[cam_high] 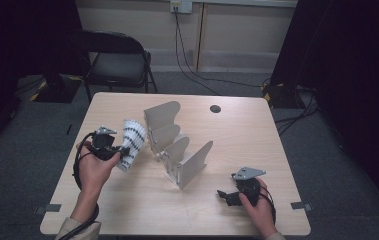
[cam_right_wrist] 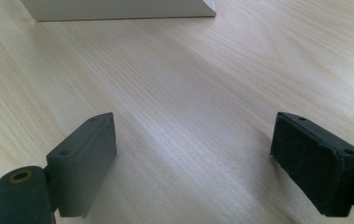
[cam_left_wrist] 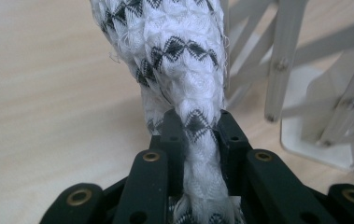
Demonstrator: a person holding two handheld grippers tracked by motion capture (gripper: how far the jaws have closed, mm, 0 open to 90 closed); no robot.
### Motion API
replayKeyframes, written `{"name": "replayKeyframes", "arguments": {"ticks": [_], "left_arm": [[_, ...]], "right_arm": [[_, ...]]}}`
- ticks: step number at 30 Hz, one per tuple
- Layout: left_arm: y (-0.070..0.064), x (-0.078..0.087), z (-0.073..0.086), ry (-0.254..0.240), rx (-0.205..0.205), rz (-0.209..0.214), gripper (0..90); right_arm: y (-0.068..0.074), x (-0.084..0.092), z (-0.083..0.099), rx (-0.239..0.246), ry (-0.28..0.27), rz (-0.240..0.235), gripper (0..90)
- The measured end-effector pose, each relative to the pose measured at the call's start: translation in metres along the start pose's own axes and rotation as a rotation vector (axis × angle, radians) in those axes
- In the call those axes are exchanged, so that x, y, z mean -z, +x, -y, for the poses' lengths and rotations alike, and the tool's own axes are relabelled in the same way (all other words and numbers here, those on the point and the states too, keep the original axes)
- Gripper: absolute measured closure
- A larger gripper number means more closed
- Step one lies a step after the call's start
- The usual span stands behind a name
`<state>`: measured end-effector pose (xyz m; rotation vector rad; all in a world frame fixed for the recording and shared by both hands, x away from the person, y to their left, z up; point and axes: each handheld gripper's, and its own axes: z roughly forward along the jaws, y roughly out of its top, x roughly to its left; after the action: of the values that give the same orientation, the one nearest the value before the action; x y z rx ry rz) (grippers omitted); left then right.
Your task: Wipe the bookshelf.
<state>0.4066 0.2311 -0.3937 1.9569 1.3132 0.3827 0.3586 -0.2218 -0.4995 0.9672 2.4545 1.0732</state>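
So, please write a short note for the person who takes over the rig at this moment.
Left gripper: shut on the rolled black-and-white cloth, held above the table, just left of the white rack.
Right gripper: open, nothing between its jaws, low over the table's near right part.
Done: cloth picked up.
Left: probably set the cloth in a rack slot; none holds anything yet.

No readable text, labels, brands, numbers or signs anywhere. Black zigzag pattern on white cloth (cam_left_wrist: 184,70), purely decorative. Wall socket plate (cam_high: 181,5) too small to read.
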Motion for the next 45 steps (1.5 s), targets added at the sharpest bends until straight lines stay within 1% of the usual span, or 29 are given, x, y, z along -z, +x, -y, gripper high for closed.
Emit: {"name": "replayKeyframes", "arguments": {"ticks": [4,6,8,11,14,16,18,21,30,34,41,45], "left_arm": [[-0.003,0.008,-0.02,-0.059,-0.002,-0.01,76.8],[-0.004,0.009,-0.028,-0.082,-0.003,-0.012,76.8],[-0.006,0.007,-0.033,-0.081,-0.01,-0.013,76.8],[-0.01,-0.002,-0.035,-0.056,-0.02,-0.012,76.7],[-0.012,-0.013,-0.03,-0.032,-0.022,-0.003,76.8],[-0.012,-0.02,-0.025,-0.02,-0.015,0.001,76.7],[-0.013,-0.026,-0.02,0.003,-0.019,0.005,76.8],[-0.014,-0.034,-0.011,0.02,-0.016,0.01,76.8],[-0.019,-0.059,0.017,0.093,-0.02,0.043,76.8],[-0.02,-0.067,0.027,0.115,-0.01,0.056,76.8],[-0.018,-0.073,0.041,0.139,0.007,0.066,76.8],[-0.015,-0.066,0.04,0.132,0.011,0.063,76.7]], "right_arm": [[0.0,0.0,0.0,0.001,0.0,0.0,13.5],[0.0,0.0,0.0,0.001,0.0,0.0,13.5],[0.0,0.0,0.0,0.0,0.0,0.0,13.5],[0.0,0.0,0.0,0.0,0.0,-0.001,13.5],[0.0,0.0,0.0,0.0,0.0,-0.001,13.5],[0.0,0.0,0.0,0.001,0.0,0.0,13.5],[0.0,0.0,0.0,0.001,0.0,0.0,13.5],[0.0,0.0,0.0,0.001,0.0,0.0,13.5],[0.0,0.0,0.0,0.0,0.0,0.0,13.5],[0.0,0.0,0.0,0.001,0.0,-0.001,13.5],[0.0,0.0,0.0,0.001,0.0,0.0,13.5],[0.0,0.0,0.0,0.0,0.0,-0.001,13.5]]}}
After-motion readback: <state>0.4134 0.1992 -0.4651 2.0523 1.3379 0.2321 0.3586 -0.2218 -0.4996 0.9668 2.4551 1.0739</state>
